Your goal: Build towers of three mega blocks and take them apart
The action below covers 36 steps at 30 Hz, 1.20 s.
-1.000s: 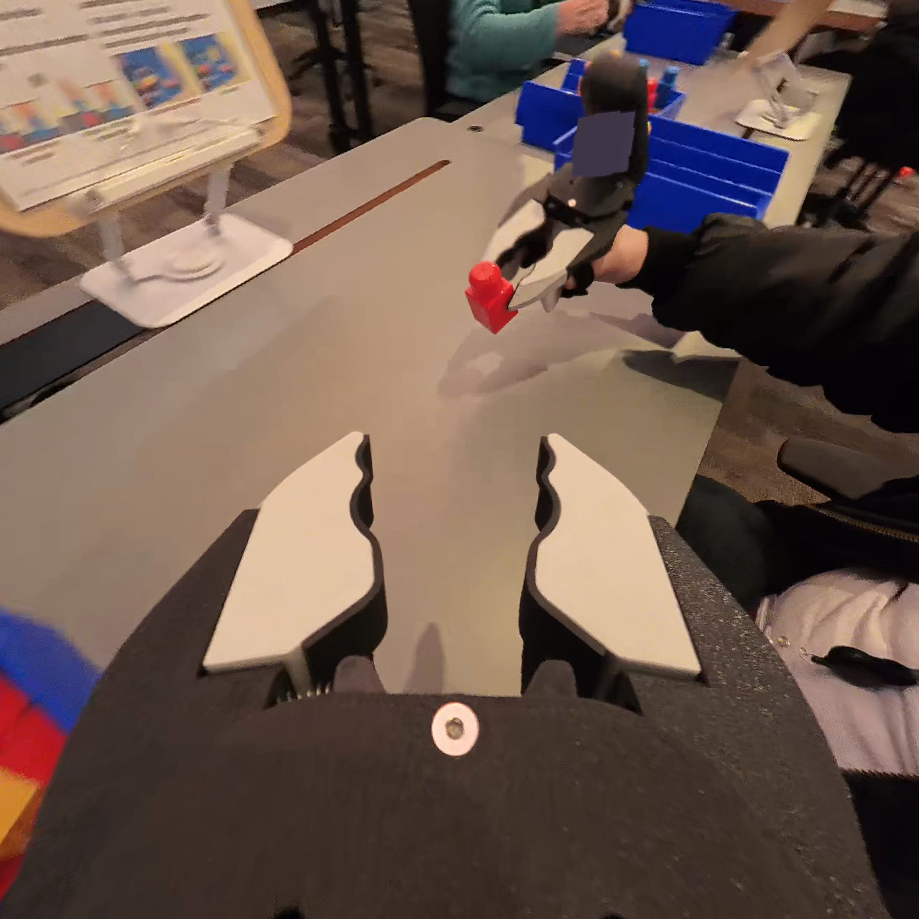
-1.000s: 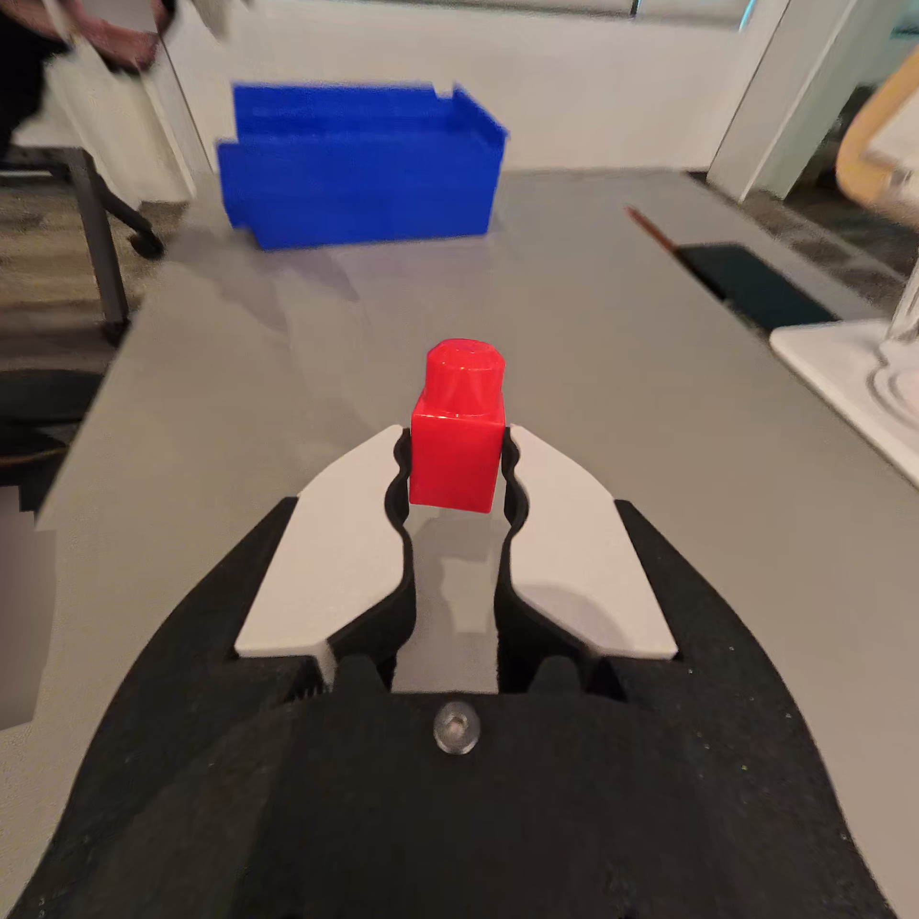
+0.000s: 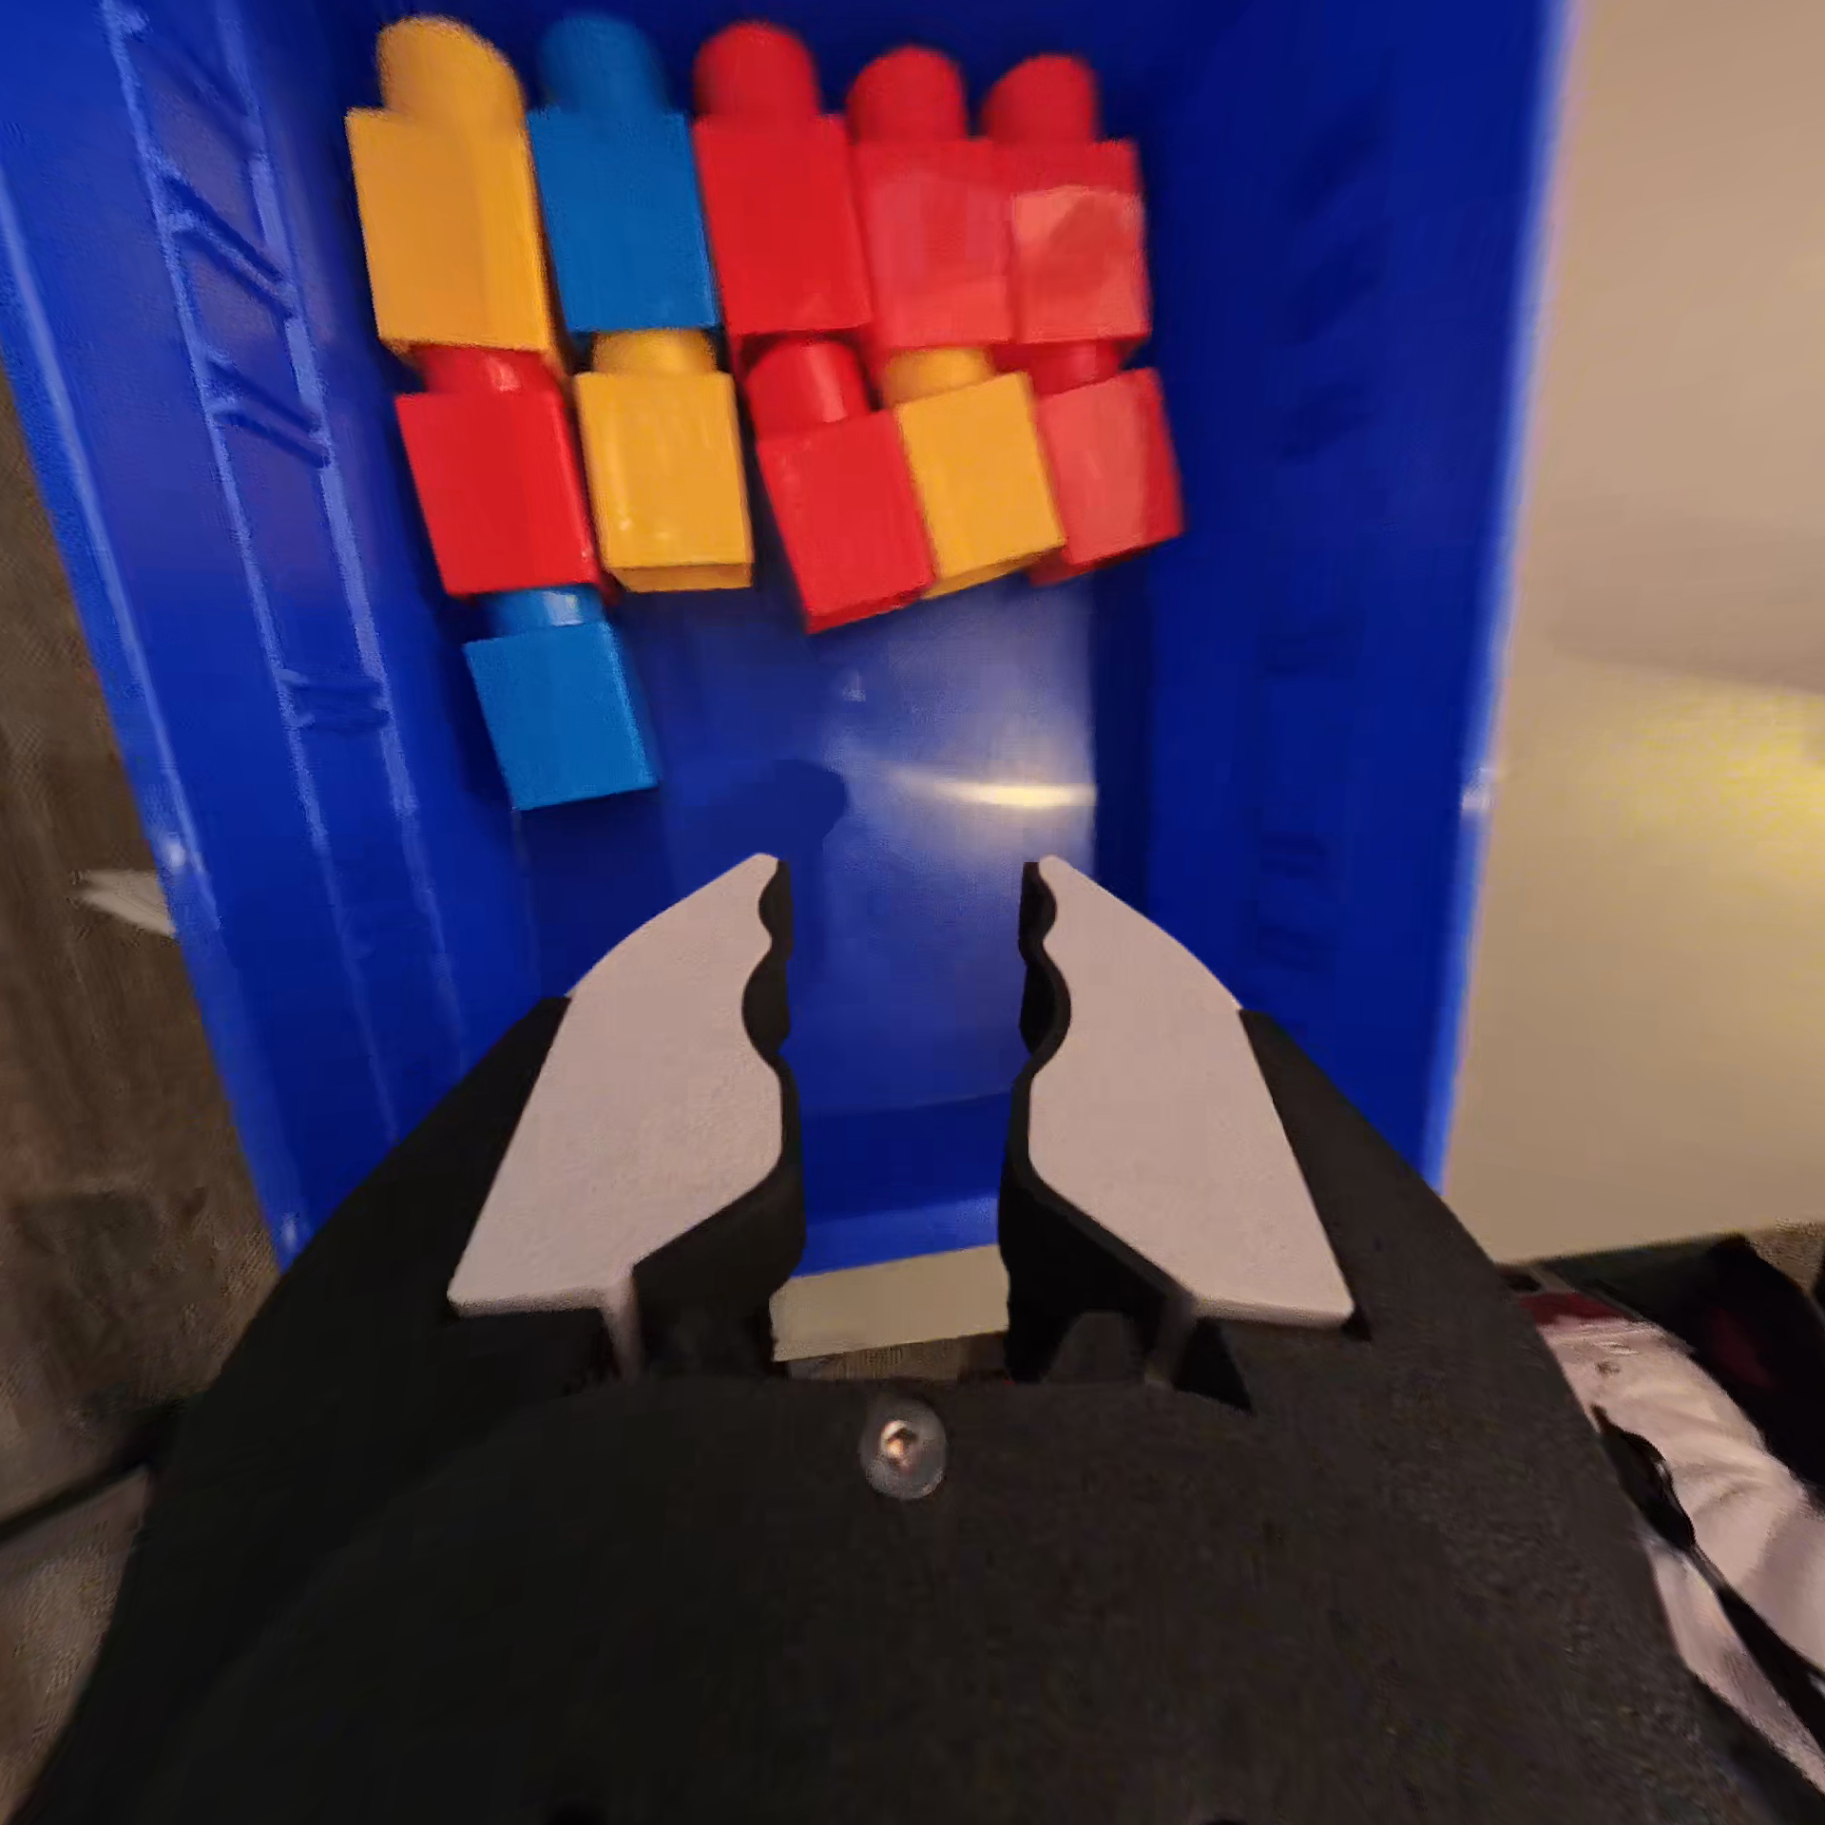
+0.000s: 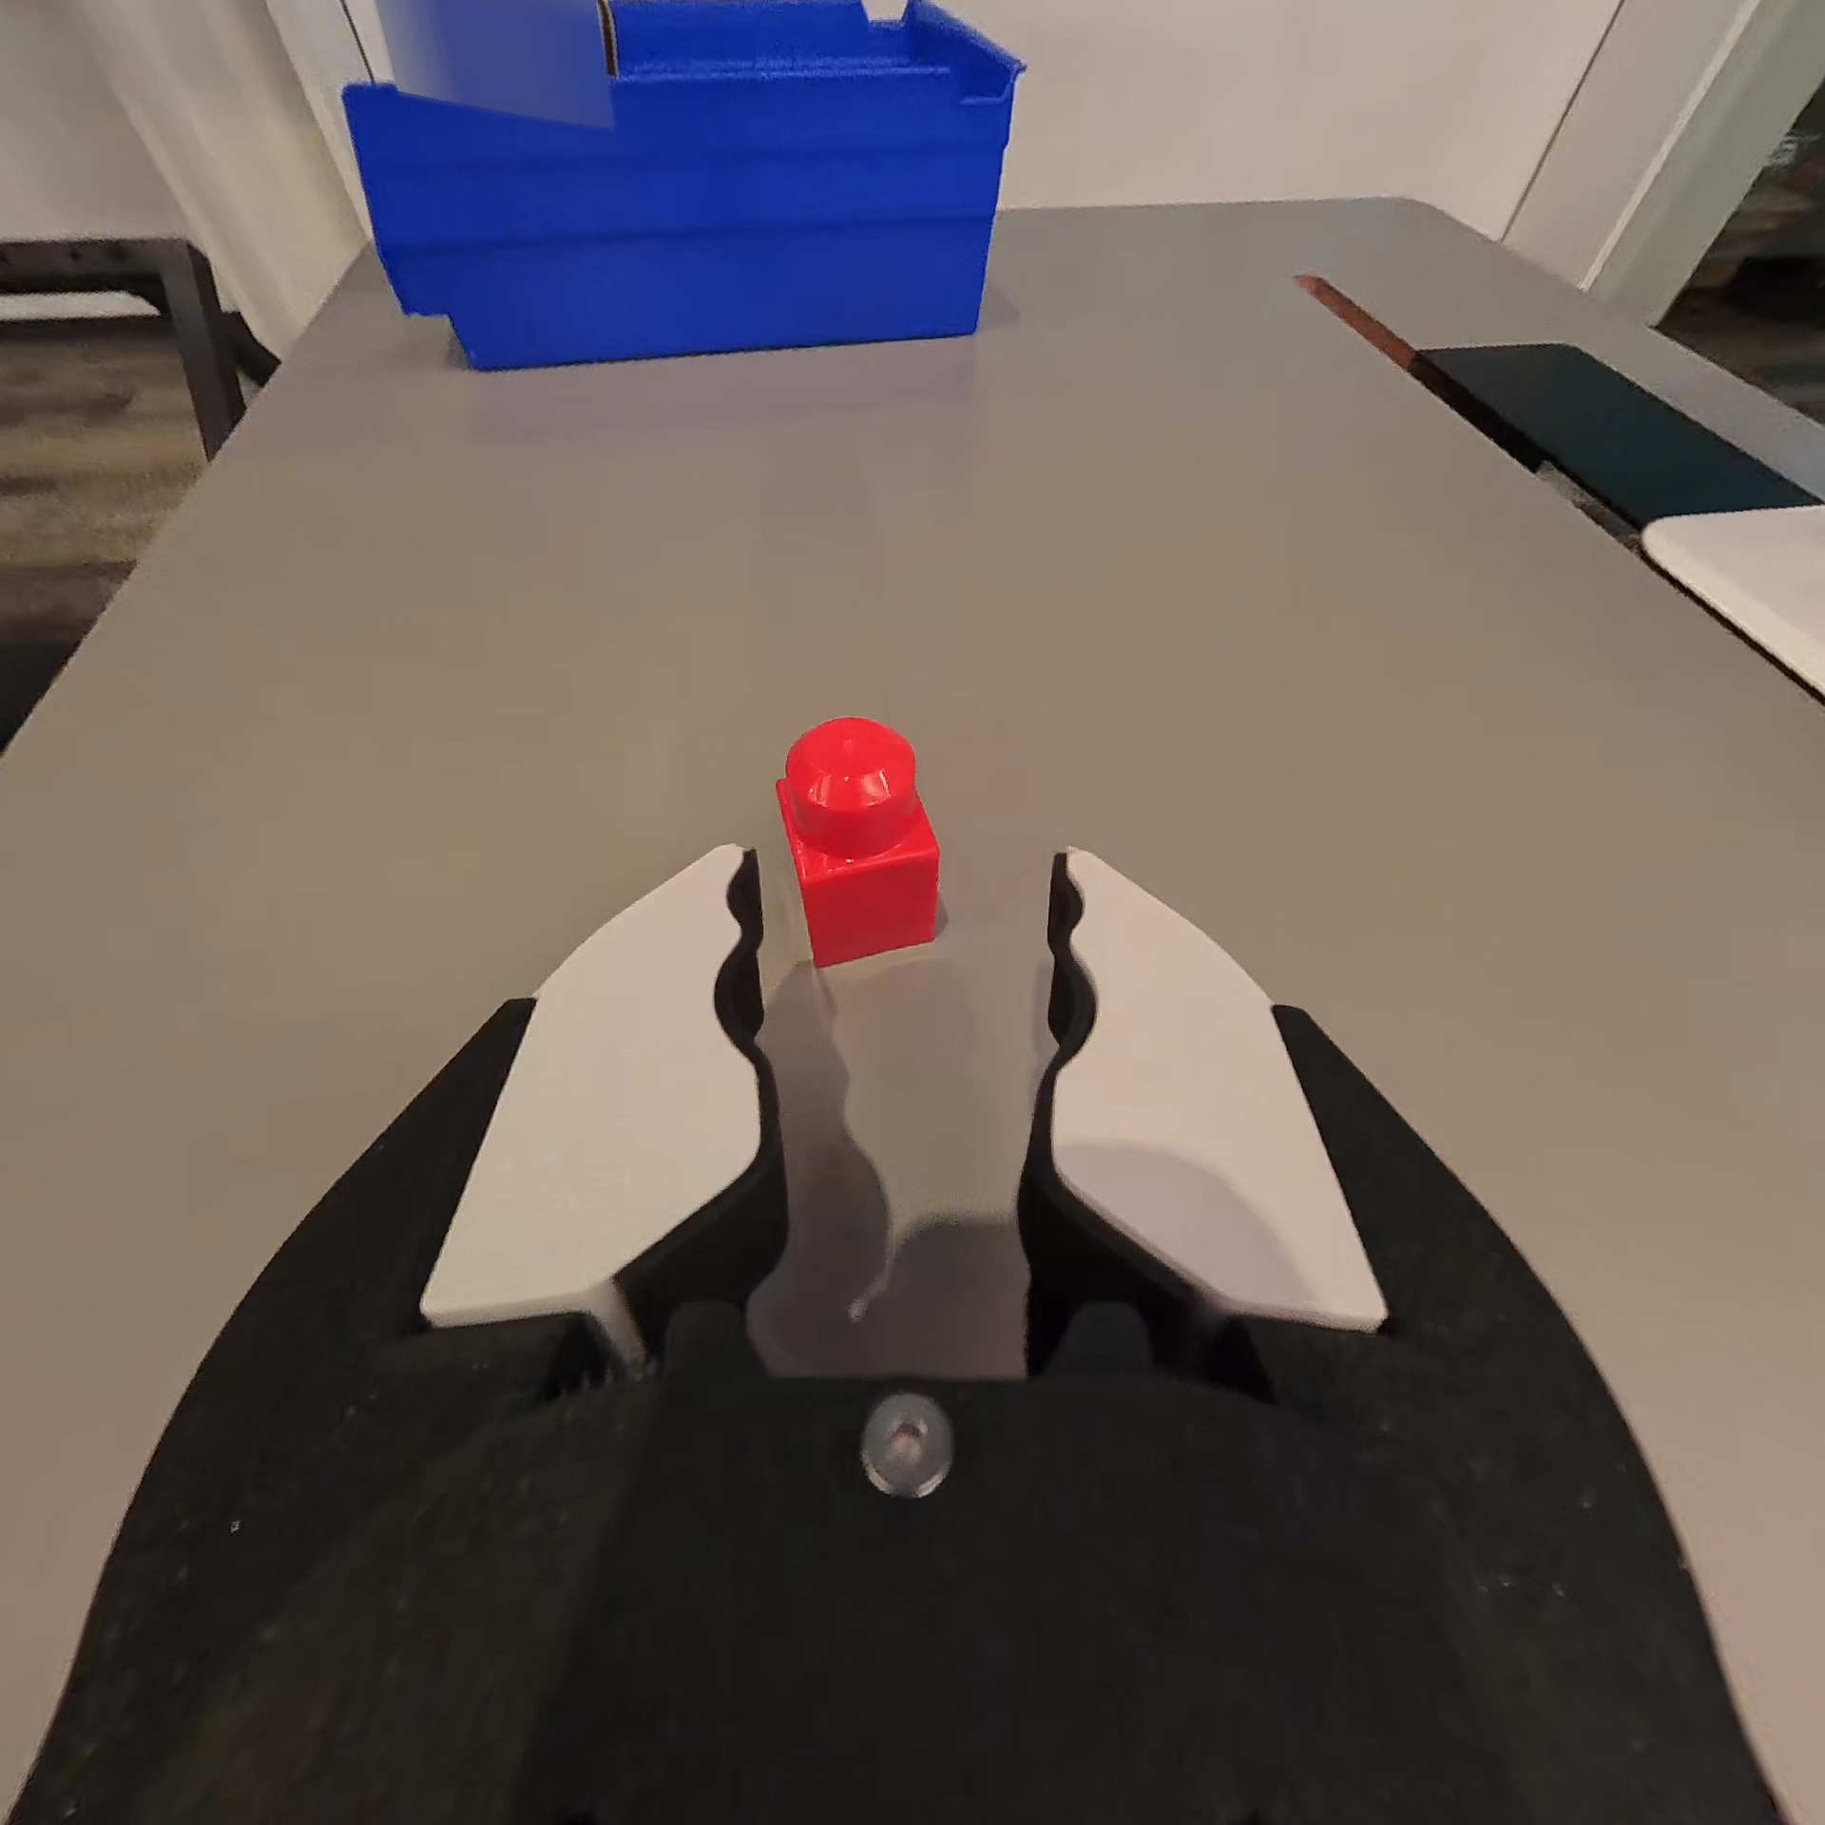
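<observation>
A red mega block (image 4: pixel 861 857) stands upright on the grey table (image 4: pixel 494 691), just ahead of my right gripper (image 4: pixel 904 864), which is open and empty; the block sits between the tips, nearer the left finger. My left gripper (image 3: pixel 904 874) is open and empty over a blue bin (image 3: pixel 1284 593). Several loose blocks lie in the bin's far part: red, yellow and blue ones. The nearest is a blue block (image 3: pixel 558 706), ahead and left of the left gripper's tips.
A second blue bin (image 4: pixel 681 188) stands at the far end of the table in the right wrist view. A white stand base (image 4: pixel 1748 583) lies at the right edge. Carpet floor (image 3: pixel 89 988) shows left of the bin.
My right gripper has set the red block on the table and opened. My left gripper has swung from over the bare table to above the bin of blocks.
</observation>
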Each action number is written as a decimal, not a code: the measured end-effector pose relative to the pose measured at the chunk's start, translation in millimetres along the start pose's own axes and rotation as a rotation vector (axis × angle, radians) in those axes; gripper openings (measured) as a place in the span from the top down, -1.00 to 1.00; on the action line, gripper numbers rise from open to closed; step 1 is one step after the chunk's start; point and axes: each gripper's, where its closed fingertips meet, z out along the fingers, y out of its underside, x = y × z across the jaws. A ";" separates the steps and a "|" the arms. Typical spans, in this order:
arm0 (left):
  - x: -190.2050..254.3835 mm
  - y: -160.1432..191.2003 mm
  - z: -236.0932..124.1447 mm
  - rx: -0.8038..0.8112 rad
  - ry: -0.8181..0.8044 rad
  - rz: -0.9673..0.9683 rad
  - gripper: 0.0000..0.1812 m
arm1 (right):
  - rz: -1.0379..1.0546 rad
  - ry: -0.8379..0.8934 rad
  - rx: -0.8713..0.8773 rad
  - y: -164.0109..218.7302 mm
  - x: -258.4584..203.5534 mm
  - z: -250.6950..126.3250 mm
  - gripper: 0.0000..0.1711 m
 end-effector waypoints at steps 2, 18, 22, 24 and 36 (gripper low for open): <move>-16.4 -5.6 13.2 -0.034 -0.104 0.007 0.48 | 0.018 0.002 0.027 -0.4 0.0 -5.9 0.36; -72.2 -5.2 53.4 -0.112 -0.568 0.139 0.38 | 0.091 -0.070 0.130 -10.1 -5.7 -18.8 0.40; -78.4 -0.7 58.1 -0.130 -0.550 0.109 0.41 | 0.094 -0.079 0.120 -8.5 -7.2 -17.7 0.42; -75.7 2.8 59.5 -0.148 -0.528 0.116 0.39 | 0.098 -0.080 0.123 -8.9 -7.4 -18.0 0.42; -38.4 28.0 65.6 -0.158 -0.306 0.130 0.64 | 0.112 -0.089 0.127 -9.3 -8.2 -18.1 0.45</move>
